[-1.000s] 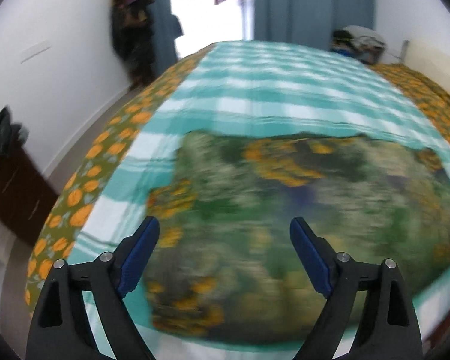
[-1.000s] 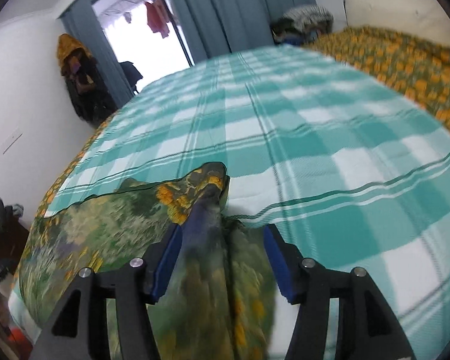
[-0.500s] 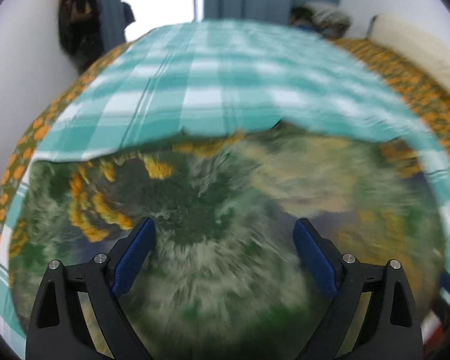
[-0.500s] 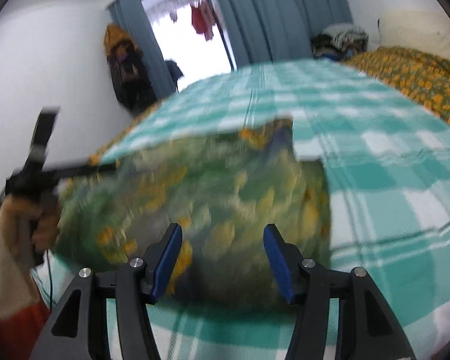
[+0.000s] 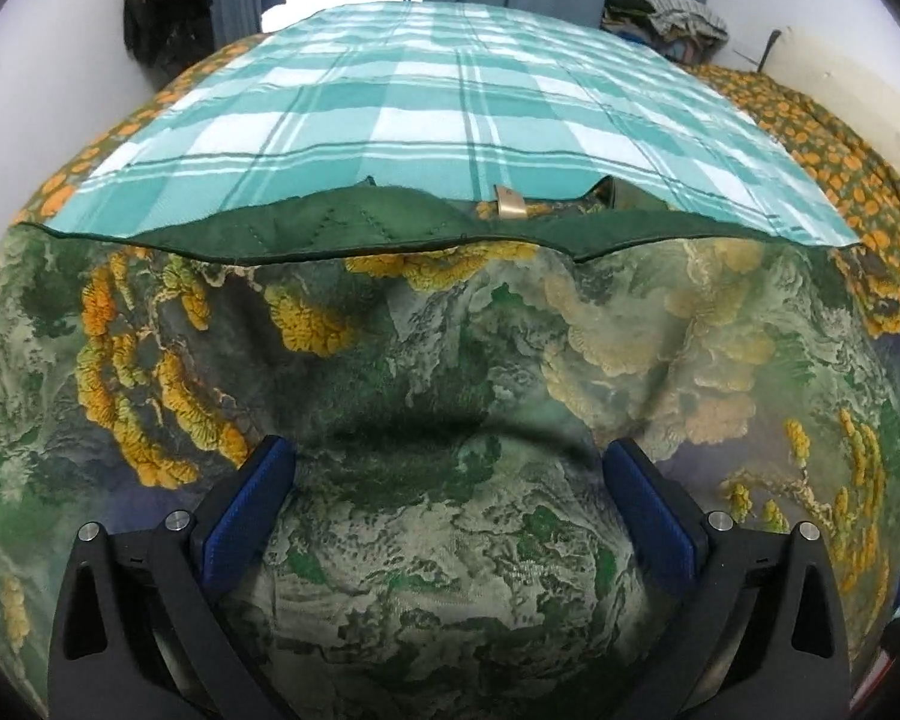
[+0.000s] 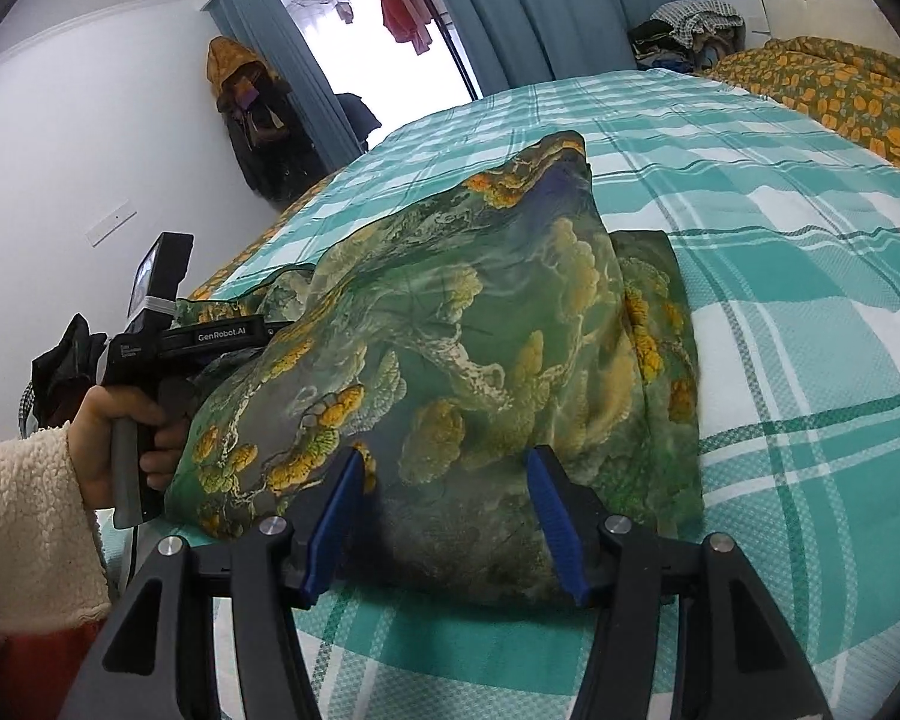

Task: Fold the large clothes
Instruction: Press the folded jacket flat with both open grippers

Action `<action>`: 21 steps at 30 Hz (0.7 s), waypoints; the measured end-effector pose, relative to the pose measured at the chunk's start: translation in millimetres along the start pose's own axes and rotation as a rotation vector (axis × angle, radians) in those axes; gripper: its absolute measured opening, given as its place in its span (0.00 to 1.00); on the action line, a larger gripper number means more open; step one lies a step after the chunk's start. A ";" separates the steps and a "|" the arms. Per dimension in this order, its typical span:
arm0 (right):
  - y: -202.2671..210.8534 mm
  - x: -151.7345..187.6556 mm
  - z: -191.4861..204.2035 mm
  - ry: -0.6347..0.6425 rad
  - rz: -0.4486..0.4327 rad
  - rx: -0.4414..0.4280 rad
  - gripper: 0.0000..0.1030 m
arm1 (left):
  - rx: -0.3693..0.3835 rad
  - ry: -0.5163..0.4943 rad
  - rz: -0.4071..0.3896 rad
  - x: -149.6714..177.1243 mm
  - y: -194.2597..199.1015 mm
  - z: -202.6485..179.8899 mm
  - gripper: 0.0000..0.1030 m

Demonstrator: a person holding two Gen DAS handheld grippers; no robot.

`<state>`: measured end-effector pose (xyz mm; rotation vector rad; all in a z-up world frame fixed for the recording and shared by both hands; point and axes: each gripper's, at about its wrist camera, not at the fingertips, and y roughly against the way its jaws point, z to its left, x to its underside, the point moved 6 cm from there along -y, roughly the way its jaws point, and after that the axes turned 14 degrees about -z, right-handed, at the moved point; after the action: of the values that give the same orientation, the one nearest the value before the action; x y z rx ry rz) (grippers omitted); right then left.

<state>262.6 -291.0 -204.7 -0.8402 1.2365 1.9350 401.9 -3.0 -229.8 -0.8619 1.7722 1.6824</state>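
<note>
A large green garment with orange and cream floral print point(image 5: 450, 360) lies folded in a puffy heap on the teal checked bed cover point(image 5: 426, 108). Its plain dark green lining point(image 5: 354, 222) shows along the far edge. My left gripper point(image 5: 450, 510) is open, its blue pads either side of the cloth just above it. In the right wrist view the garment point(image 6: 468, 336) lies ahead of my right gripper point(image 6: 447, 516), which is open at its near edge. The left gripper's body shows there, in a hand at the garment's left side point(image 6: 168, 336).
An orange-flowered quilt point(image 6: 834, 84) covers the bed's right side. A pile of clothes point(image 6: 690, 30) sits at the far end by blue curtains. Dark coats point(image 6: 252, 120) hang on the left wall beside a bright doorway.
My right gripper has let go of the garment's edge and drawn back from it. The garment has dropped flat on the bed. My left gripper has moved right, over the garment.
</note>
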 end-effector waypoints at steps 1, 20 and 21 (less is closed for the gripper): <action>2.8 0.3 1.4 0.001 -0.001 0.001 0.56 | -0.004 -0.002 -0.001 -0.9 6.2 0.0 0.99; 6.7 1.5 2.4 0.001 -0.011 0.063 0.56 | 0.067 -0.129 0.054 45.9 65.7 -7.1 0.99; 10.3 0.8 2.6 -0.001 -0.008 0.068 0.56 | 0.068 -0.128 0.052 45.8 73.6 -7.0 0.99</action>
<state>253.3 -291.7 -199.4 -0.8081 1.2886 1.8762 316.6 -12.7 -216.2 -0.6687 1.7674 1.6614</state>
